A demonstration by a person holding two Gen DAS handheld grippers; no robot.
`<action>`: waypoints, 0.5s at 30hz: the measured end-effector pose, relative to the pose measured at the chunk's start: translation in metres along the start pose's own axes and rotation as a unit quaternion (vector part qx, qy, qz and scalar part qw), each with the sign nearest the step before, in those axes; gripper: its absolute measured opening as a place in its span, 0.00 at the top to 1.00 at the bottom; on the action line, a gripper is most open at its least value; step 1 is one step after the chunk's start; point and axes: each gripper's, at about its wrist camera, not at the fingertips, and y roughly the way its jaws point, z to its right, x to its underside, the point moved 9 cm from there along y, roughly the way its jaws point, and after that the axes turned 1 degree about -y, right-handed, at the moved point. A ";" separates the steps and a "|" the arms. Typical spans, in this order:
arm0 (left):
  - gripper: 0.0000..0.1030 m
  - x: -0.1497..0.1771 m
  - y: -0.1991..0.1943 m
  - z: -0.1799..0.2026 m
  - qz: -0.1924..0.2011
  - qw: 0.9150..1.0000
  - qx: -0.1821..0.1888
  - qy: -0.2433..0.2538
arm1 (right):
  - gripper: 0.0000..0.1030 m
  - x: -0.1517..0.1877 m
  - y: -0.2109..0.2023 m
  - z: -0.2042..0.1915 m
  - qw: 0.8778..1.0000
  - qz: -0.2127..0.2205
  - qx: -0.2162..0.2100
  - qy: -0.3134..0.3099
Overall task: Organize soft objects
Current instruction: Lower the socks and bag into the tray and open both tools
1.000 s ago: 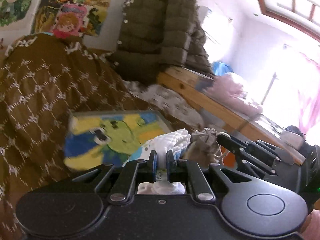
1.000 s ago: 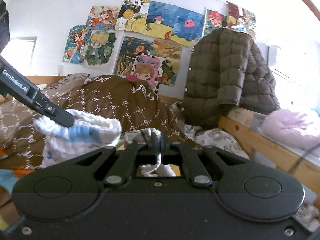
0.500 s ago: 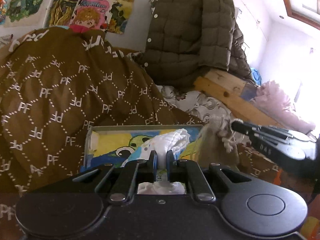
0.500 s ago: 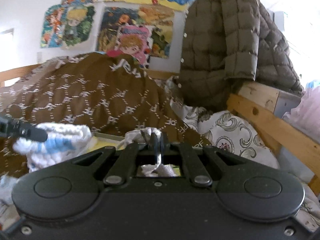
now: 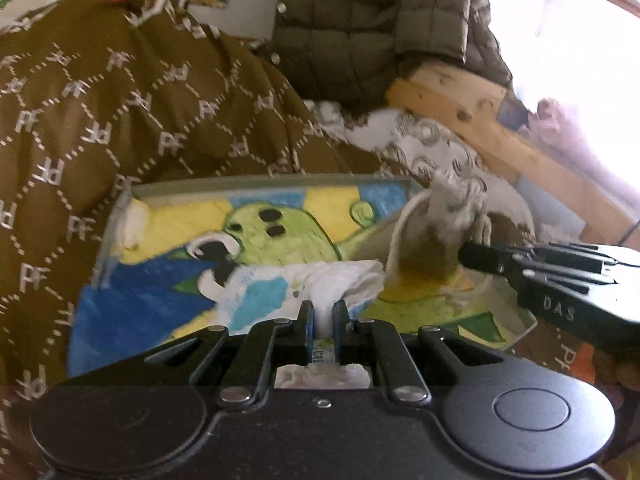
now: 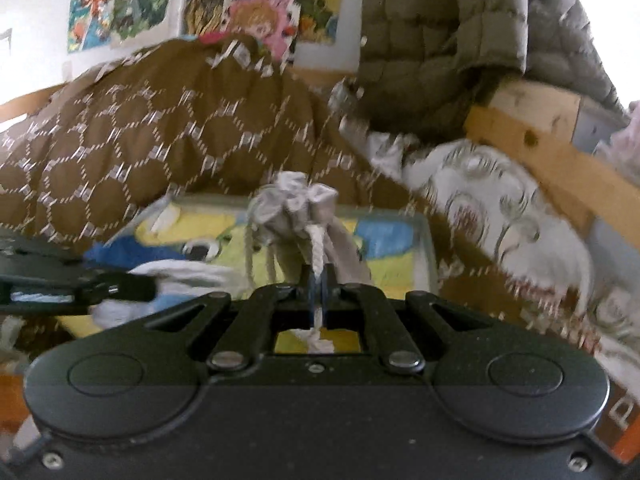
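My left gripper [image 5: 323, 307] is shut on a white and blue soft cloth [image 5: 340, 278] and holds it over a shallow tray [image 5: 248, 185] painted with a green cartoon figure. My right gripper [image 6: 319, 274] is shut on the white cord of a grey drawstring pouch [image 6: 294, 208], which hangs over the same tray [image 6: 424, 236]. In the left wrist view the pouch [image 5: 444, 220] and the right gripper [image 5: 466, 254] sit at the tray's right end. In the right wrist view the left gripper [image 6: 150, 286] and cloth [image 6: 188, 272] are at the left.
The tray rests on a brown patterned quilt [image 5: 120, 100] on a bed. An olive padded jacket [image 5: 360, 20] hangs behind. A wooden bed rail [image 5: 500, 140] runs along the right, with a grey patterned pillow [image 6: 500, 208] beside it. Posters [image 6: 248, 4] cover the wall.
Both grippers have tilted down and moved in over the painted tray, each still holding its item. The tray now fills more of both views.
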 end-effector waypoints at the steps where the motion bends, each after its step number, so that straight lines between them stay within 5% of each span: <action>1: 0.90 0.002 0.004 0.003 -0.005 1.000 0.001 0.002 | 1.00 0.007 0.000 -0.001 1.000 -0.012 -0.005 0.000; 12: 0.81 0.016 0.005 0.010 -0.032 0.999 -0.002 0.000 | 0.99 0.055 -0.002 0.007 0.997 -0.071 -0.018 0.011; 15: 0.76 0.016 -0.004 0.010 -0.029 1.000 -0.004 -0.001 | 0.89 0.051 -0.002 0.008 0.997 -0.072 -0.017 0.011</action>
